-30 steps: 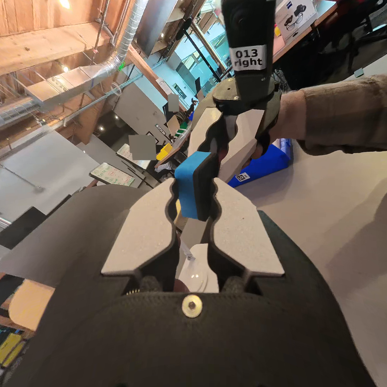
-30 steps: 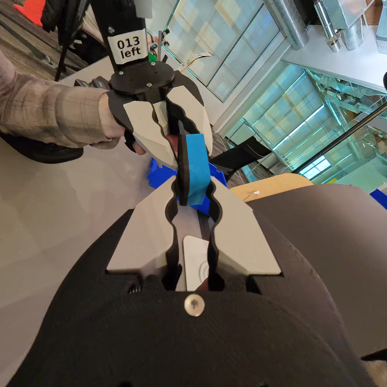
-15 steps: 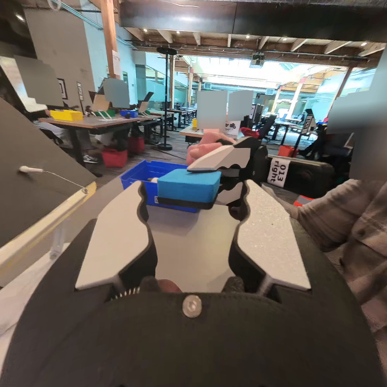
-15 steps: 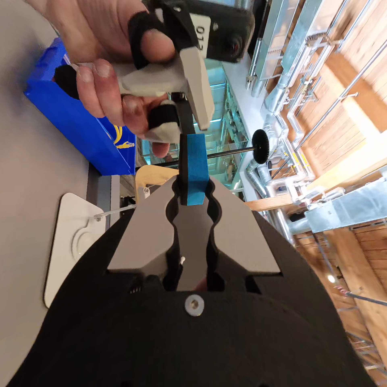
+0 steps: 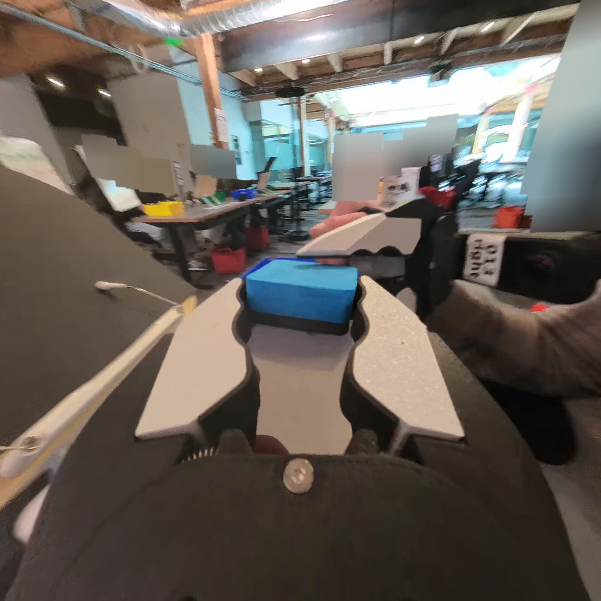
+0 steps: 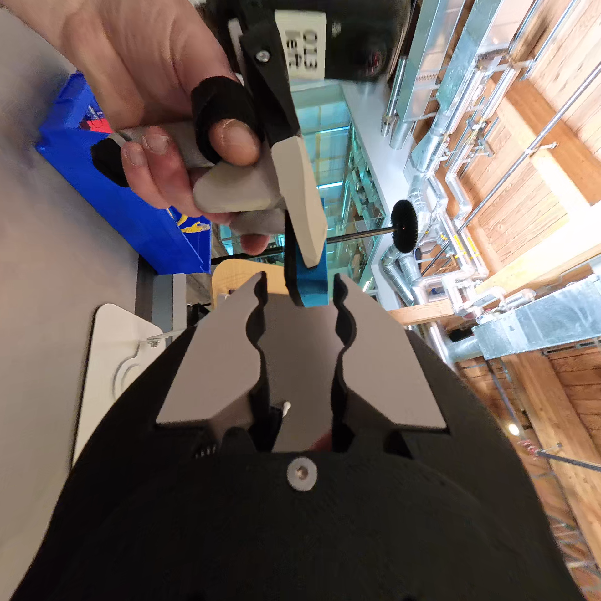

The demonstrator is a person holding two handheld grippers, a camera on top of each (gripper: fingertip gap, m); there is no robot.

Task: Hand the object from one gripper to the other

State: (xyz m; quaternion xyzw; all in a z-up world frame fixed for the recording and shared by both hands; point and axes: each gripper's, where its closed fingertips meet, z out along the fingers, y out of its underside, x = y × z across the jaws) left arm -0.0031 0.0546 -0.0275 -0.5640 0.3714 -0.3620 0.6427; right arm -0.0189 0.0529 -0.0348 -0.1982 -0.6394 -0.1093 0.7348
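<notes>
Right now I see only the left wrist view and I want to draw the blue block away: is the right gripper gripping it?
Observer: No. In the right wrist view the right gripper is open, with a gap showing on each side of the blue block.
Operator: So only my left gripper has it. Is the block clear of the right one?
Observer: Not fully. The left gripper alone clamps it, but the block's near end lies between the right gripper's open fingertips, so I would pull out along them, not sideways.
</notes>
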